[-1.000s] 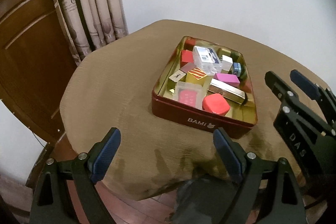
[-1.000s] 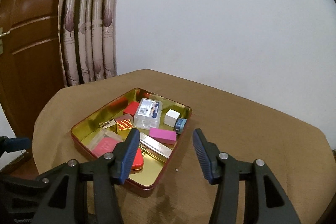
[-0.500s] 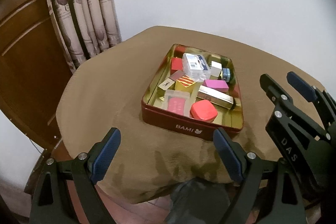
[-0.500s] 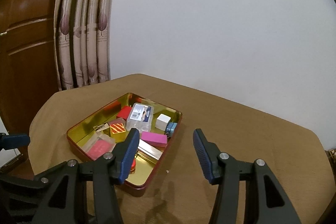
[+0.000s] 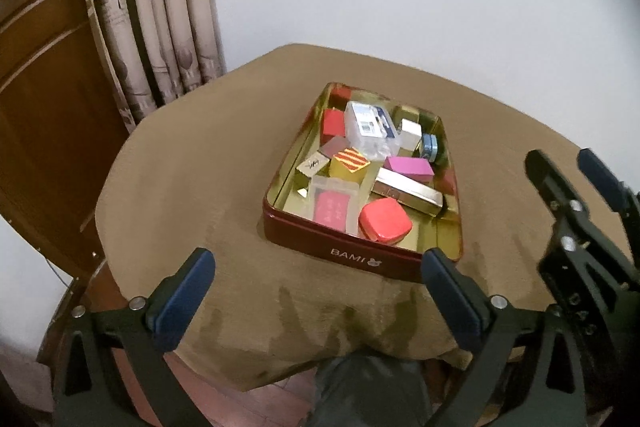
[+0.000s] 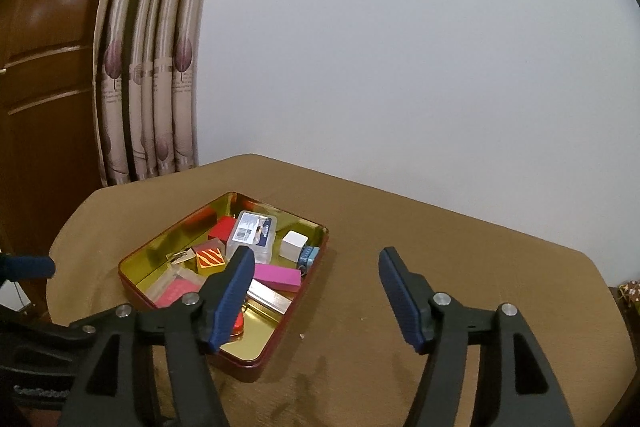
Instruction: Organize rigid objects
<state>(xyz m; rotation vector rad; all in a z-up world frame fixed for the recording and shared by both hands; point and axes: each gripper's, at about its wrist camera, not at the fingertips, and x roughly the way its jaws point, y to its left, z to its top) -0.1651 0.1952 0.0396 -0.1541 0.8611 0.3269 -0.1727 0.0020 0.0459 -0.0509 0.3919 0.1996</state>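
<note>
While a plain white wall (image 6: 400,67) fills most of the right wrist view, a brown wooden door (image 5: 48,131) and a patterned curtain (image 5: 160,27) stand at the left; below them a table under a tan cloth (image 5: 192,187) carries everything else. Near the middle of the cloth sits a red tin (image 5: 344,251) with a gold inside, lettered BAMI on its near wall; it holds all the small rigid objects in a loose heap. The left gripper (image 5: 316,291) hangs over the near edge of the table with its jaws spread as wide as they go, having just been opening, nothing between them; the right gripper (image 6: 316,291) hovers above the cloth just right of the tin, jaws also parted and just been opening, empty too. Inside the tin, a clear plastic case (image 5: 370,127) with a barcode label lies toward the far side; a long gold bar-shaped box (image 5: 408,189) lies aslant near the right wall, a magenta block (image 5: 408,167) just beyond it; a clear sleeve with a pink card (image 5: 332,207) lies at the near left; a red rounded box (image 5: 384,221) rests against the near wall; a yellow cube with red stripes (image 5: 350,163), a white cube (image 5: 410,133) and a small blue roll (image 5: 430,147) complete the heap.
</note>
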